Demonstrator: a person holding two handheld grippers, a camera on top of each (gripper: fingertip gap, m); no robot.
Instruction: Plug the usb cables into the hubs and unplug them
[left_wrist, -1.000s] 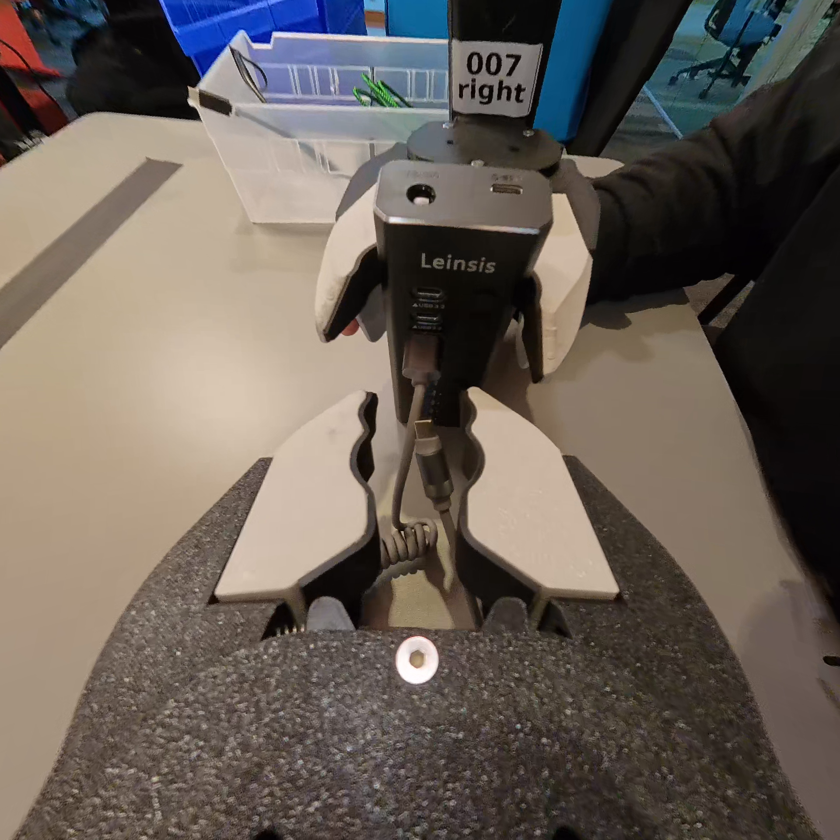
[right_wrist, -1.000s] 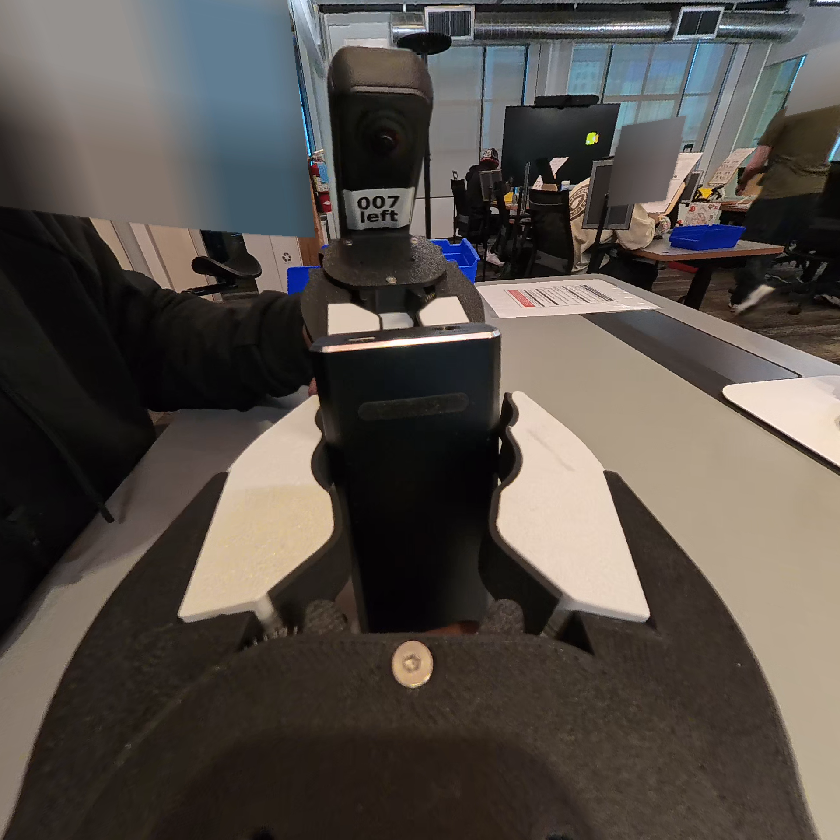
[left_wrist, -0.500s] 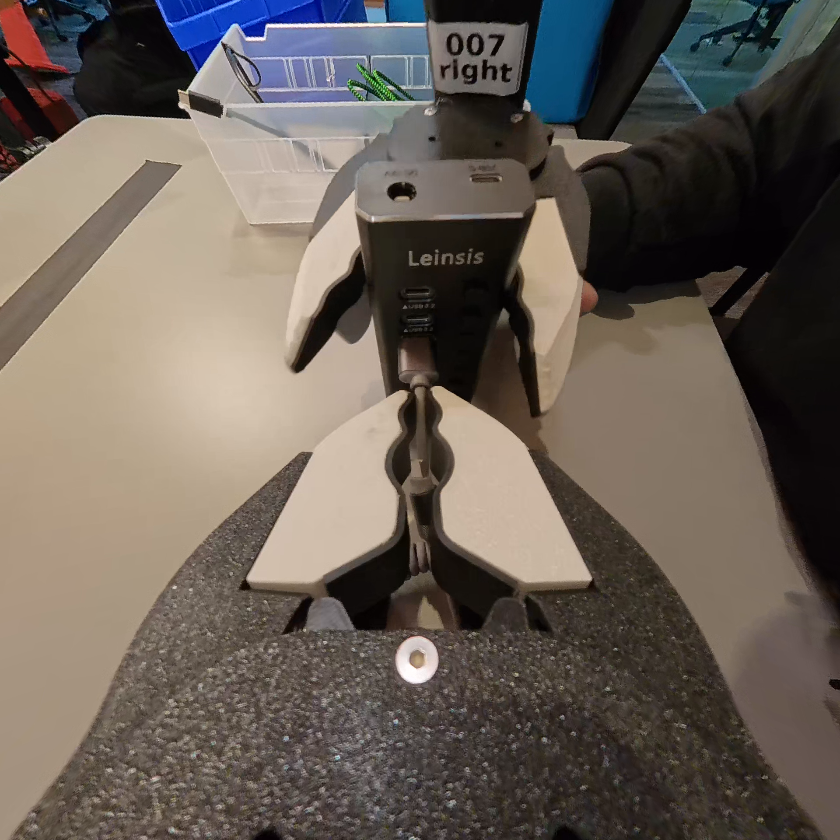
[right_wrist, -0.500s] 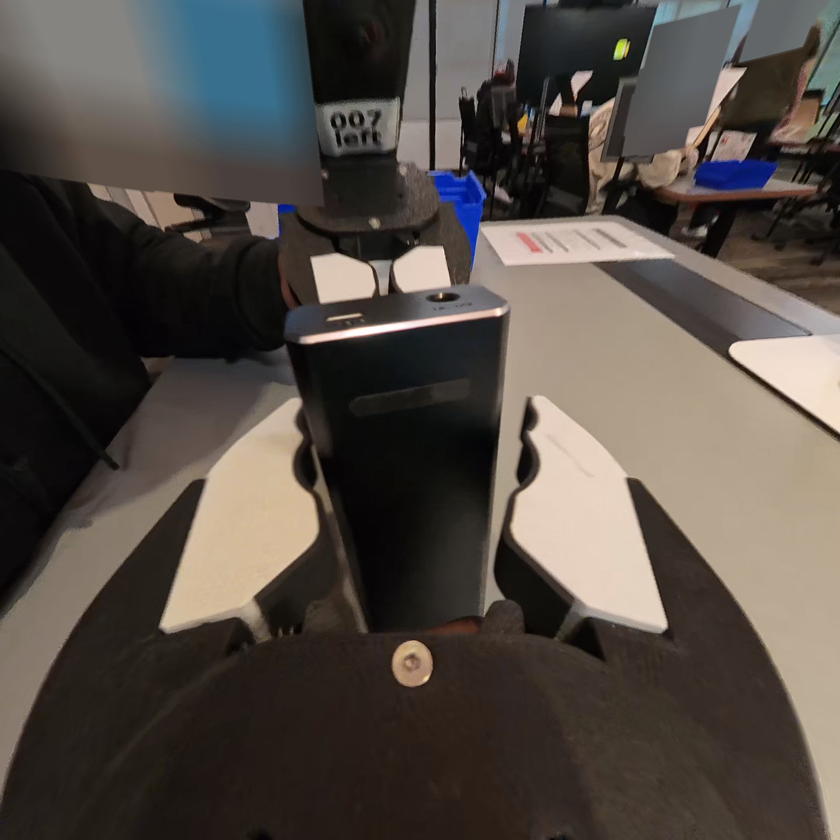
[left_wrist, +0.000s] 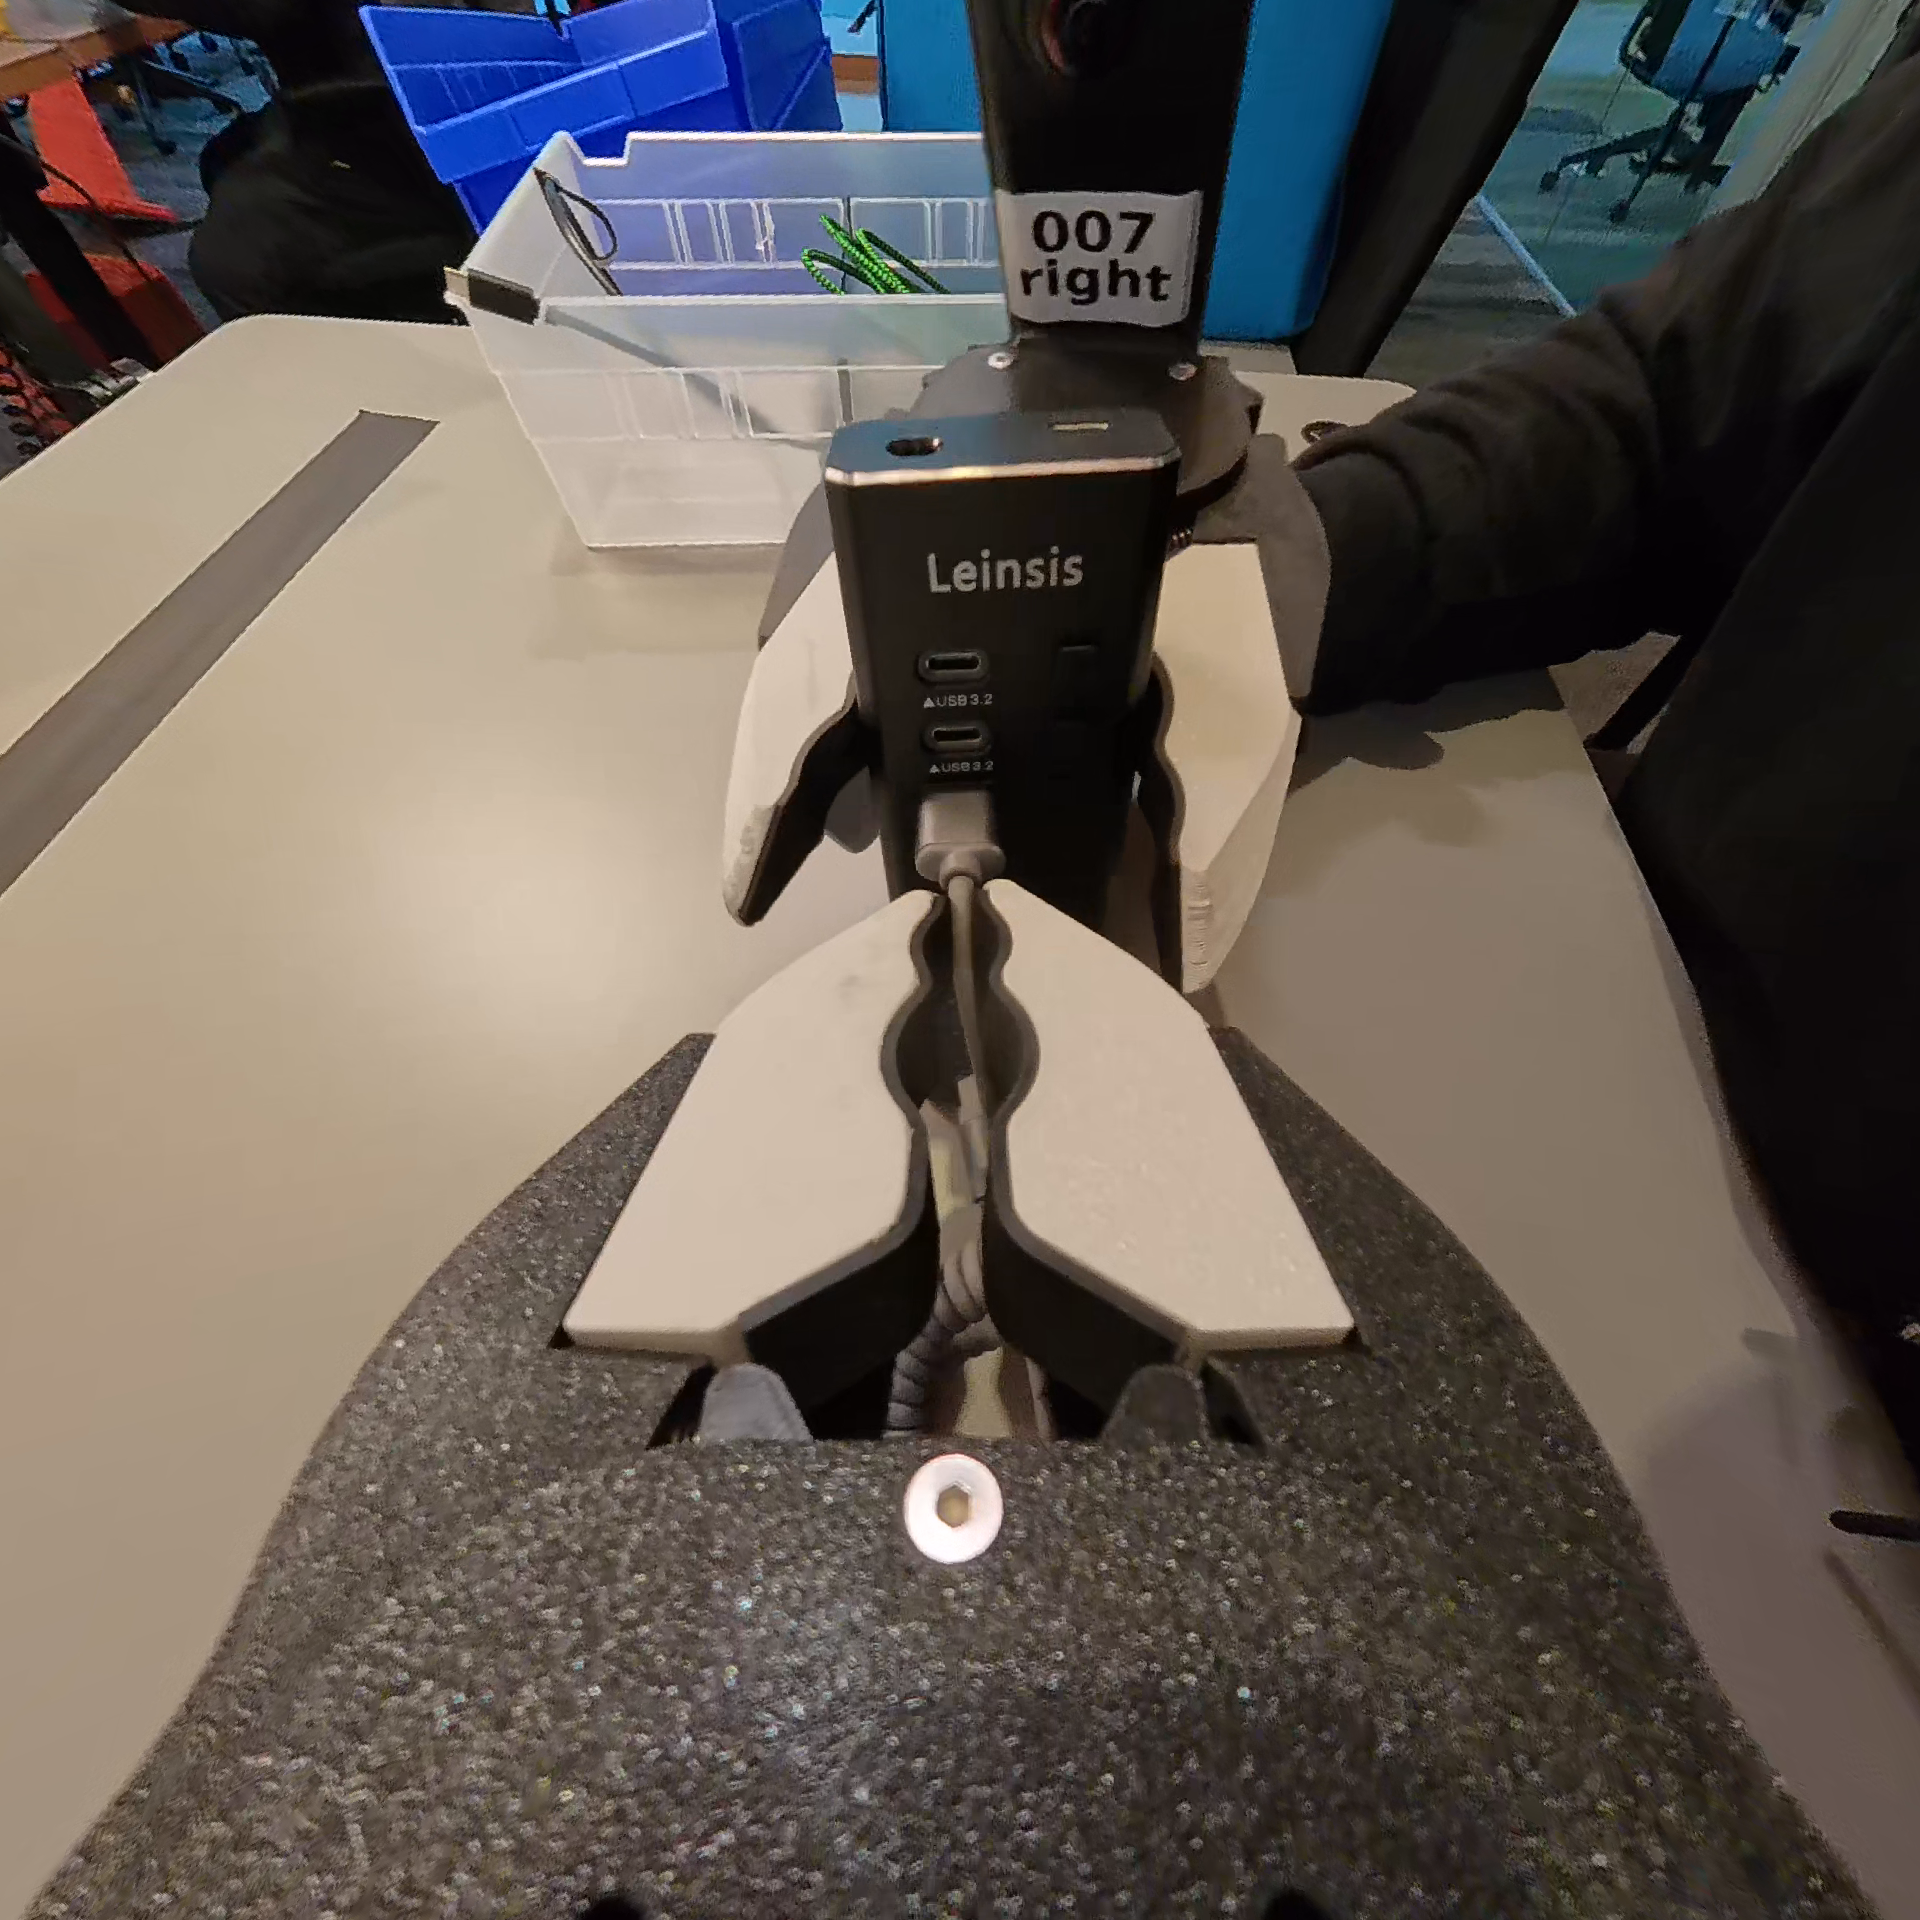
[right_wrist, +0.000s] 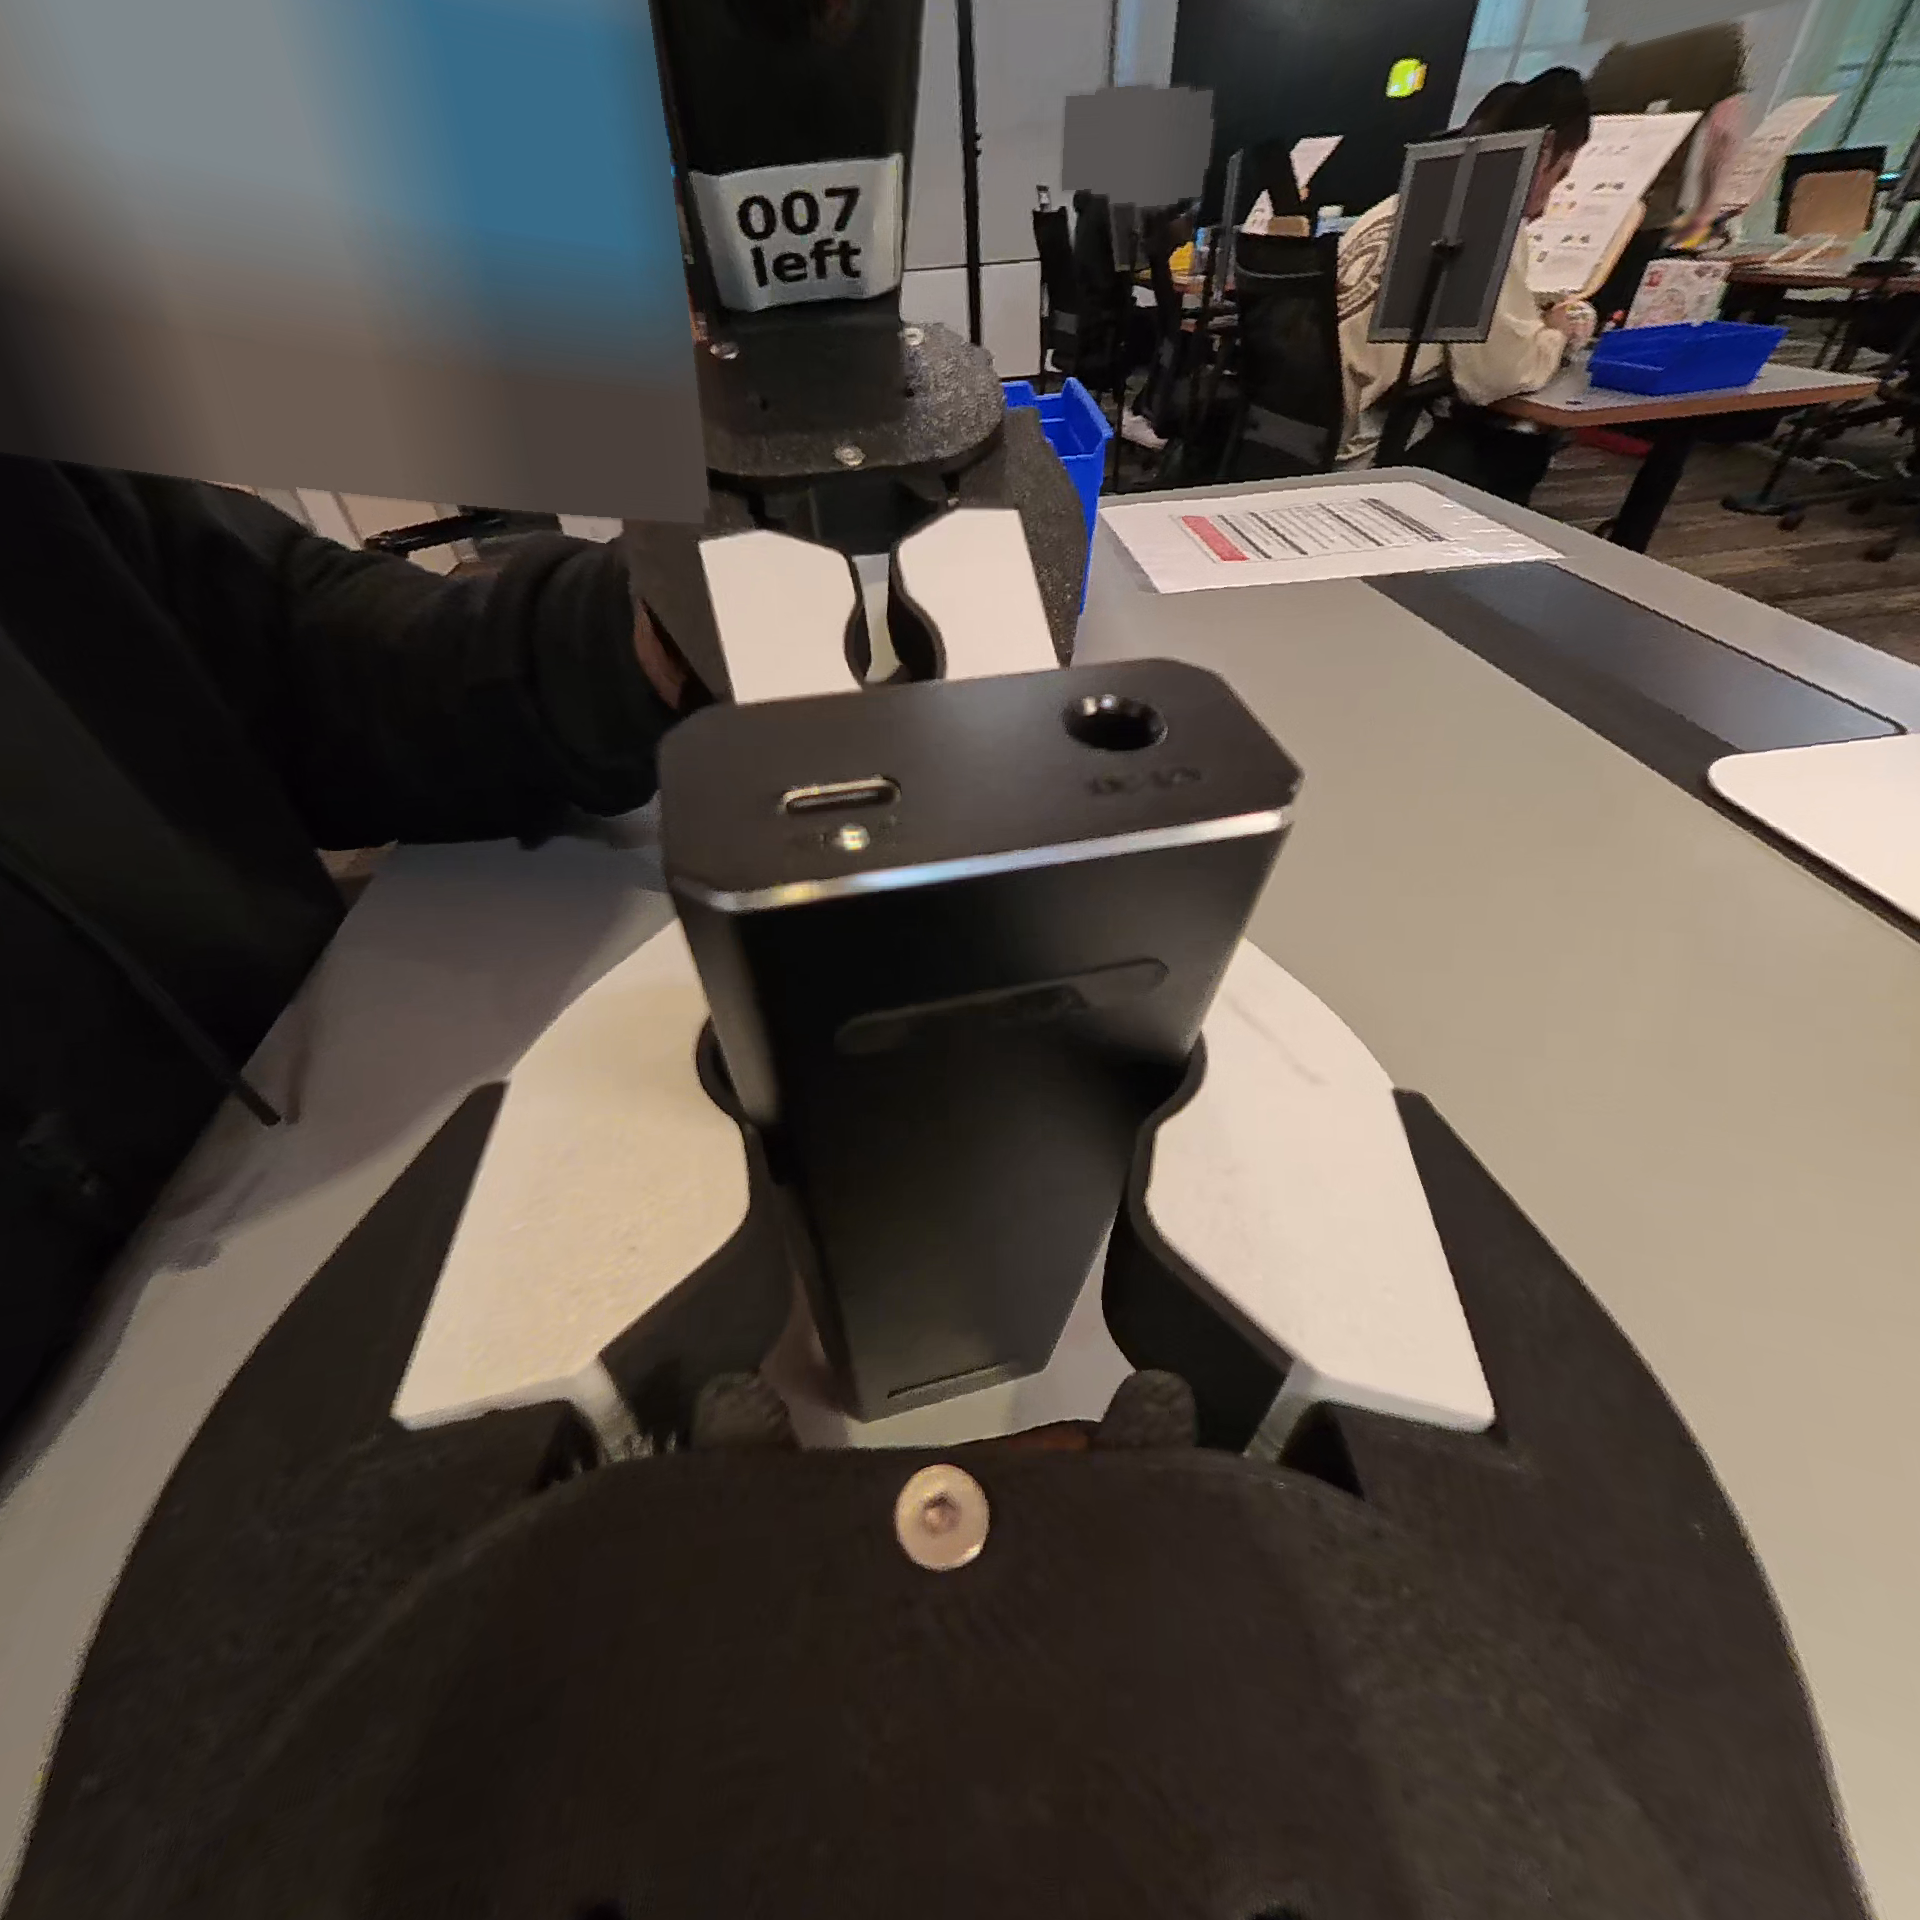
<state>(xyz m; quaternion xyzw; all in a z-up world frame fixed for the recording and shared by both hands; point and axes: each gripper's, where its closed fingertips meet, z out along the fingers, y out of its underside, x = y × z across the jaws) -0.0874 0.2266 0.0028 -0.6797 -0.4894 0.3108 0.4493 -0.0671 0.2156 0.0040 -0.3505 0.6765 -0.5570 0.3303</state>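
Note:
A black USB hub (left_wrist: 1003, 623) stands upright in my right gripper (right_wrist: 971, 1049), whose white fingers (left_wrist: 790, 790) press on its two sides. A grey cable's plug (left_wrist: 958, 831) sits in the hub's third front port, below two free ports. My left gripper (left_wrist: 961, 914) is shut on the grey cable (left_wrist: 966, 987) just below the plug, and coiled cable shows between its jaws. The right wrist view shows the hub's back and top face (right_wrist: 977, 790), with the left gripper (right_wrist: 878, 613) shut behind it. The plug is hidden there.
A clear plastic bin (left_wrist: 727, 416) with a green cable stands on the table behind the hub, with blue bins (left_wrist: 582, 94) beyond it. Dark sleeves (left_wrist: 1558, 499) reach in. A paper sheet (right_wrist: 1330, 530) and a white pad (right_wrist: 1829, 821) lie on the table. People sit at far tables. Both grippers' tips are close together, under 4 cm apart.
My left gripper has gone from open around the cable to shut on it just below the plug. The right gripper tightened on the hub and tilted it, so its top face now shows.

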